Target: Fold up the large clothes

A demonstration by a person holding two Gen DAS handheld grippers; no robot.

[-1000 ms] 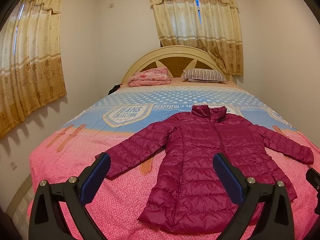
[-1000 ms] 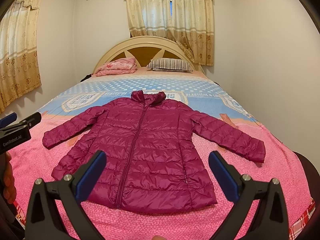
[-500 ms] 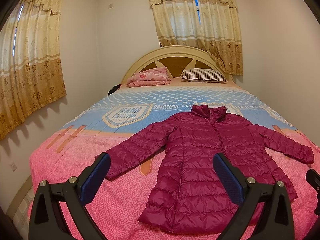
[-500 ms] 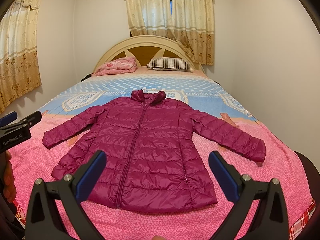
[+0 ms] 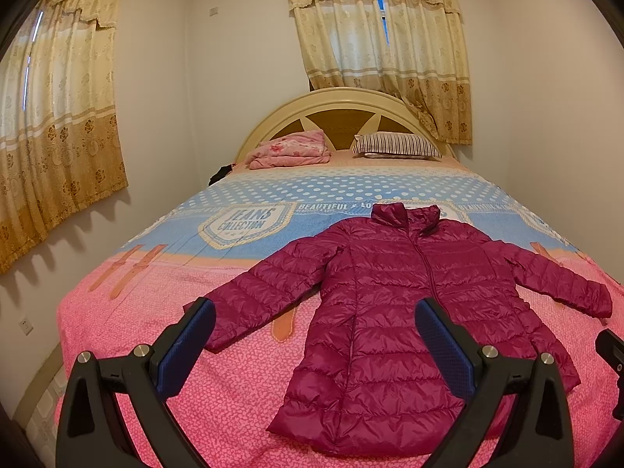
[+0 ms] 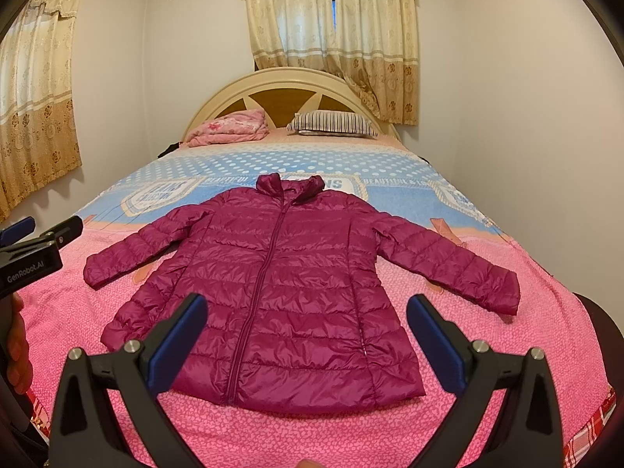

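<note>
A magenta quilted puffer jacket (image 5: 409,292) lies flat and zipped on the bed, collar toward the headboard, both sleeves spread out; it also shows in the right wrist view (image 6: 280,273). My left gripper (image 5: 314,335) is open and empty, held above the foot of the bed near the jacket's left sleeve and hem. My right gripper (image 6: 306,331) is open and empty, held above the jacket's hem. The left gripper's body (image 6: 31,253) shows at the left edge of the right wrist view.
The bed (image 5: 136,335) has a pink and blue cover. A folded pink blanket (image 5: 288,150) and a striped pillow (image 5: 394,144) lie by the headboard (image 5: 343,113). Walls stand close on both sides, with curtains (image 5: 58,117) on the left.
</note>
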